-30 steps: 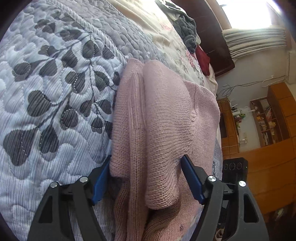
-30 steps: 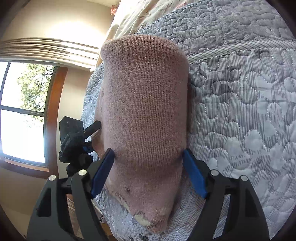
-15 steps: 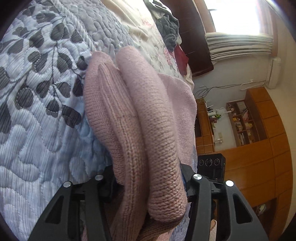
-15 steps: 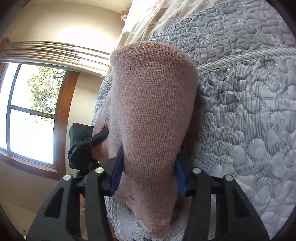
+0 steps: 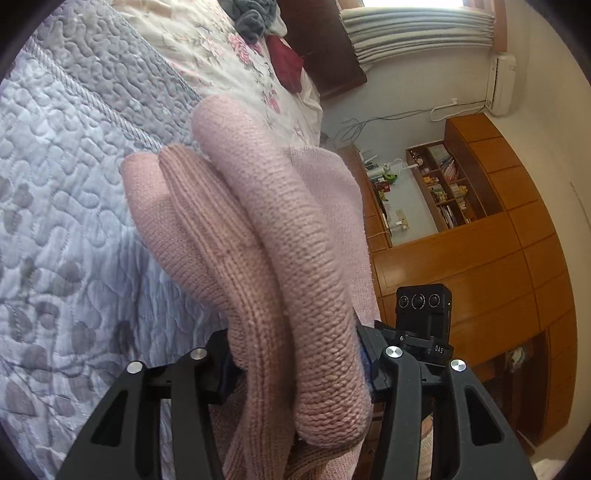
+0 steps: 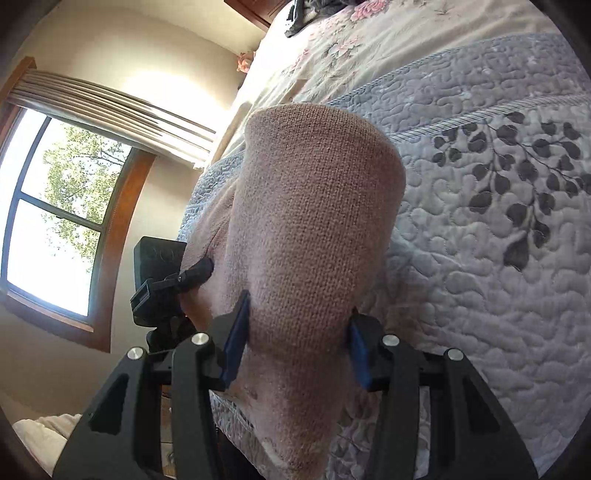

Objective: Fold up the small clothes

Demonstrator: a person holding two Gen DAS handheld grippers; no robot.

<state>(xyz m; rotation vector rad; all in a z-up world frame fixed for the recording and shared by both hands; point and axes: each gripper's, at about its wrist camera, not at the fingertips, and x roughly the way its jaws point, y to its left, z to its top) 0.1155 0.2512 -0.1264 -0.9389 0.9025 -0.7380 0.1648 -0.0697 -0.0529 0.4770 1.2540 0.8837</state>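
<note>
Left claw (image 5: pixel 295 365) and right claw (image 6: pixel 295 343) were each clamped on bunched folds of the pink knit sweater (image 5: pixel 266 236), which draped over the grey quilted bed (image 5: pixel 66 192) near its edge.

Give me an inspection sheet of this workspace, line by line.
Surface: quilted grey bedspread with a leaf print, over a floral sheet.
Job's things: pink knit sweater, bunched in folds.
Clutter: grey clothes and a dark red cloth at the far end of the bed.
Grippers: left tongs shut on the sweater; right tongs shut on the sweater.
Cables: wires along the wall.
Surroundings: window, wooden shelves.
</note>
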